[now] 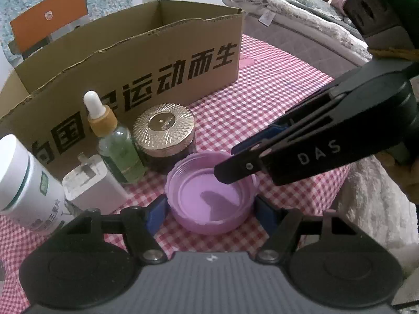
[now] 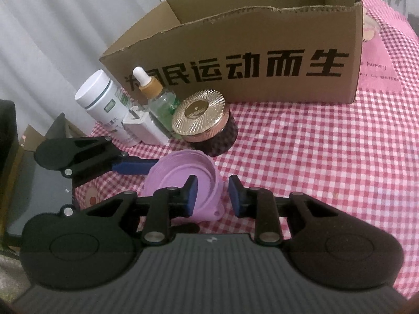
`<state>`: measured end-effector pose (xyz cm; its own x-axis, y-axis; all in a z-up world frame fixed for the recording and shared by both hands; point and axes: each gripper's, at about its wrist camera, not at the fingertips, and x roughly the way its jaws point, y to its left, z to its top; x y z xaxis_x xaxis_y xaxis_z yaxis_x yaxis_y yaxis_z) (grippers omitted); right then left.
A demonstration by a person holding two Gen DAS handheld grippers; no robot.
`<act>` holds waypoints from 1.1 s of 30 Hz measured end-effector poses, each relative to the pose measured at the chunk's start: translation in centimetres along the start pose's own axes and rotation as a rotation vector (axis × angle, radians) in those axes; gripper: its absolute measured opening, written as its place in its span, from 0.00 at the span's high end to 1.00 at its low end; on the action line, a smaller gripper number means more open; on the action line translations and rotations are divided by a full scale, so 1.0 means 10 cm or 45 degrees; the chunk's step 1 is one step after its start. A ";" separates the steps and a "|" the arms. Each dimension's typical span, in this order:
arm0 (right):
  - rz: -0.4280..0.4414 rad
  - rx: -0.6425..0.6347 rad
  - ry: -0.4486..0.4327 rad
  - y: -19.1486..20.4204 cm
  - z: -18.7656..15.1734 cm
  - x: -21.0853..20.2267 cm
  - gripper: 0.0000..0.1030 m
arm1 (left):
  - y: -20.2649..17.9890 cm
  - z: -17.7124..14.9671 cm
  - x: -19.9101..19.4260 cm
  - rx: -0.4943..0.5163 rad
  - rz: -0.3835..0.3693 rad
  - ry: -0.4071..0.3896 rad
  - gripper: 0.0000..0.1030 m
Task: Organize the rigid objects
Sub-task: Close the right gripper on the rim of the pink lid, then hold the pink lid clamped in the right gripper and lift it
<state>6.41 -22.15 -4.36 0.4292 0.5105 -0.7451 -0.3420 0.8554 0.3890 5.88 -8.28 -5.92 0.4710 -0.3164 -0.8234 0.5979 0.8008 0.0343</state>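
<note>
Step in hand looks like a two-gripper pickup of the purple plastic lid (image 1: 211, 198), which lies upside down, hollow up, on the red-and-white gingham tablecloth (image 1: 275, 99), just in front of the gold-lidded jar (image 1: 164, 133). The left gripper (image 1: 209, 209) straddles the lid, blue pads at both sides of its rim; whether they press or merely bracket it cannot be told. The right gripper (image 2: 212, 196) has narrow jaws, one pad inside the lid, one outside its wall, a gap visible on the outer side, so not clamped. Next move probably needs one firm grip, then a lift over the torn edge of the cardboard box (image 1: 146, 60) behind. The lid is smooth, thin-walled and ridged; the dropper bottle (image 1: 115, 141) is glassy; the white charger plug (image 1: 91, 183) is blocky; the white canister (image 1: 23, 178) is cylindrical.
</note>
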 end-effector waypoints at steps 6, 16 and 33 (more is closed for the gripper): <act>-0.020 -0.022 0.013 -0.01 0.00 0.04 0.74 | -0.01 0.04 0.04 -0.002 -0.001 0.025 0.29; -0.023 -0.053 0.008 -0.01 0.03 0.07 0.76 | -0.03 0.10 0.09 -0.030 0.012 0.028 0.28; -0.040 -0.061 -0.015 -0.02 0.05 -0.01 0.79 | -0.05 0.11 -0.02 -0.035 0.026 -0.002 0.28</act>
<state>6.85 -22.29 -4.06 0.4501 0.4847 -0.7500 -0.3677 0.8660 0.3390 6.17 -9.17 -5.14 0.4841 -0.3010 -0.8216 0.5703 0.8207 0.0353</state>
